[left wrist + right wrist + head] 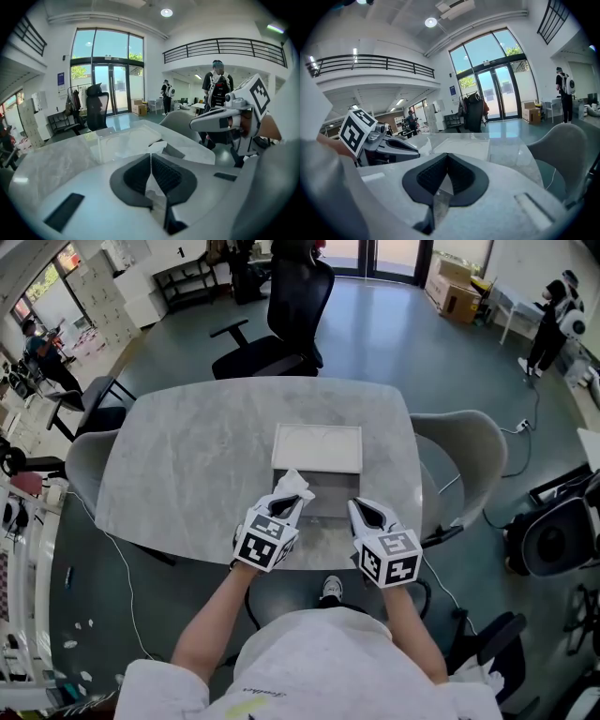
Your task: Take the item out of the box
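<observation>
Jaws of the left gripper [151,157] are pressed together on a crumpled white paper sheet [157,146], whose loose corner sticks out past the tips. In the head view this gripper [302,495] holds the sheet [292,482] over the near left corner of a shallow grey open box [328,491].

The right gripper [446,159] also has its jaws closed, with a thin grey strip [439,194] showing between them. Whether that strip belongs to the box cannot be told. In the head view its tip [357,506] lies at the box's right wall.

Just behind the box lies a flat white rectangular lid [316,448]. Both rest on a rounded grey marble-patterned table [187,456]. A pale grey shell chair [469,451] stands at the table's right side, and a black office chair [281,315] beyond its far edge.
</observation>
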Action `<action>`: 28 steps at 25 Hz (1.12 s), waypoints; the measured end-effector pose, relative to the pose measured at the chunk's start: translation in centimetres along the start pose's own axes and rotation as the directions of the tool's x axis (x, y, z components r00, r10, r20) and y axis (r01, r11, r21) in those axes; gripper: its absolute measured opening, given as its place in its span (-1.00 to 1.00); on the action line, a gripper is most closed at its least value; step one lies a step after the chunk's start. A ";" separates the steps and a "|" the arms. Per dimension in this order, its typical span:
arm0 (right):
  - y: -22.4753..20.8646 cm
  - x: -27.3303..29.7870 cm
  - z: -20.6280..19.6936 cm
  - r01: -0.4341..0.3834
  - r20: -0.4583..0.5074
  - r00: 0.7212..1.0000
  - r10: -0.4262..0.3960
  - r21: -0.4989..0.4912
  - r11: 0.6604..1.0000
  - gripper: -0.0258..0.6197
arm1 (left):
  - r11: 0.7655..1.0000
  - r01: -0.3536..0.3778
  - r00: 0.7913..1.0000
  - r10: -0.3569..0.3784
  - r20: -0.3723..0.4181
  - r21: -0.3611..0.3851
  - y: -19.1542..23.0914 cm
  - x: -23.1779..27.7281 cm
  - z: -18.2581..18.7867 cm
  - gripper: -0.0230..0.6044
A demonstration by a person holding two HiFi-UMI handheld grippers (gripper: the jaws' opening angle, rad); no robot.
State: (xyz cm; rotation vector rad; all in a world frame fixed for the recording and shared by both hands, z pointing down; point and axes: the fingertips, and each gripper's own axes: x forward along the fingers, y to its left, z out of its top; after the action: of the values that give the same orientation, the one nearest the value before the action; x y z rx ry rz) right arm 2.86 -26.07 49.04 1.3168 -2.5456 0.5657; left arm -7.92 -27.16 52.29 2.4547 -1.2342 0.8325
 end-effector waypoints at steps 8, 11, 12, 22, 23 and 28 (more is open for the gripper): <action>2.6 -2.2 0.0 -0.005 0.017 1.000 0.005 -0.030 1.000 -0.91 | 0.995 -0.041 0.995 0.049 0.092 -0.088 -0.3 -4.1 -0.2 -0.87; 3.9 -2.8 0.3 -0.010 0.023 1.000 0.011 -0.042 0.999 -0.91 | 0.992 -0.051 0.991 0.065 0.117 -0.119 -0.1 -5.7 -0.4 -0.88; 4.2 -3.0 0.4 -0.010 0.026 1.000 0.011 -0.045 0.999 -0.91 | 0.990 -0.054 0.990 0.070 0.124 -0.130 0.0 -6.2 -0.4 -0.88; 6.4 -5.9 -0.5 0.000 0.027 1.000 0.002 -0.073 0.997 -0.91 | 0.977 -0.079 0.977 0.115 0.177 -0.197 -1.0 -9.6 -1.8 -0.87; 6.6 -6.1 -0.7 0.001 0.026 1.000 0.001 -0.073 0.997 -0.91 | 0.977 -0.079 0.977 0.115 0.179 -0.200 -1.2 -9.8 -2.0 -0.88; 7.2 -7.1 -1.2 0.008 0.024 1.000 -0.006 -0.078 0.997 -0.91 | 0.975 -0.073 0.976 0.113 0.187 -0.208 -2.1 -10.6 -2.5 -0.87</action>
State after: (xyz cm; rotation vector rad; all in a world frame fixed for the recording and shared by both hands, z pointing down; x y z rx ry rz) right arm 1.10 -16.52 45.87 1.3125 -2.5537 0.4471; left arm -12.18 -17.83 47.96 2.3755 -1.4358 0.4659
